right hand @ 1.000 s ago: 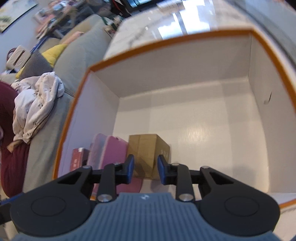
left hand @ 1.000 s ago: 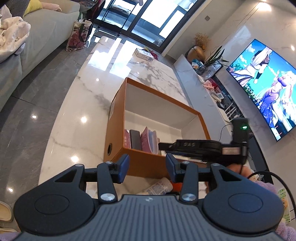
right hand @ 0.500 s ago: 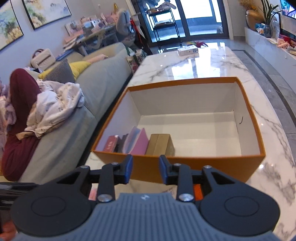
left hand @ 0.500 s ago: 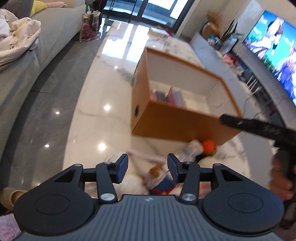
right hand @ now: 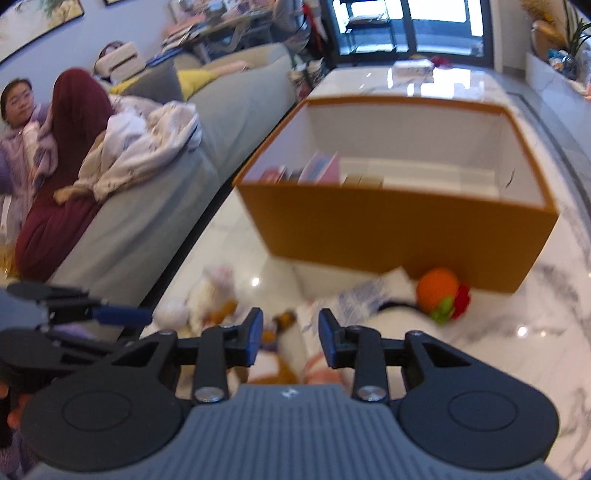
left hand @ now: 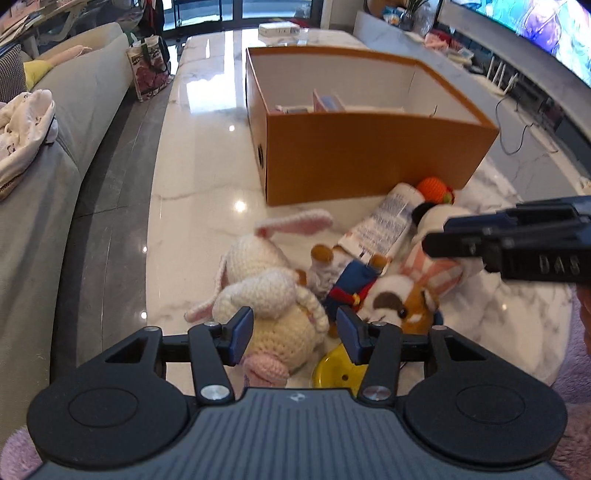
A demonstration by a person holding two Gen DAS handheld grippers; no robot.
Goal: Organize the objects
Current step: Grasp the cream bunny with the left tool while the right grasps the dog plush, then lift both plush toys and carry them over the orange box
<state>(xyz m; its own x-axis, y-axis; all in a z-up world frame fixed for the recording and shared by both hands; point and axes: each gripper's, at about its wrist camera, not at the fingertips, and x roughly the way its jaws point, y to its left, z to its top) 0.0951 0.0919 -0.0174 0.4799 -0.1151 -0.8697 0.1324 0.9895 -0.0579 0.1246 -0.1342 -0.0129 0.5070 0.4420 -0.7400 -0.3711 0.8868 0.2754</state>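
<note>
An orange box (left hand: 362, 158) with a white inside stands on the marble table (left hand: 192, 177); it also shows in the right wrist view (right hand: 399, 229). Several books and a small brown carton stand at its near left corner. A pile of toys lies in front of it: a crocheted white rabbit (left hand: 273, 295), a plush dog (left hand: 399, 299), a white tube (left hand: 388, 221) and an orange crocheted ball (left hand: 434, 186). My left gripper (left hand: 295, 330) is open and empty just above the rabbit. My right gripper (right hand: 290, 334) is open and empty above the pile.
A grey sofa (left hand: 55, 155) with clothes runs along the left; a person (right hand: 55, 147) sits on it. A TV console and TV stand to the right. A small white box (left hand: 279, 28) lies at the table's far end. A yellow object (left hand: 334, 369) lies near the front edge.
Both grippers have pulled back from the box toward the toy pile. The right gripper has left the box's inside, where the brown carton stays. The left gripper has dropped over the rabbit.
</note>
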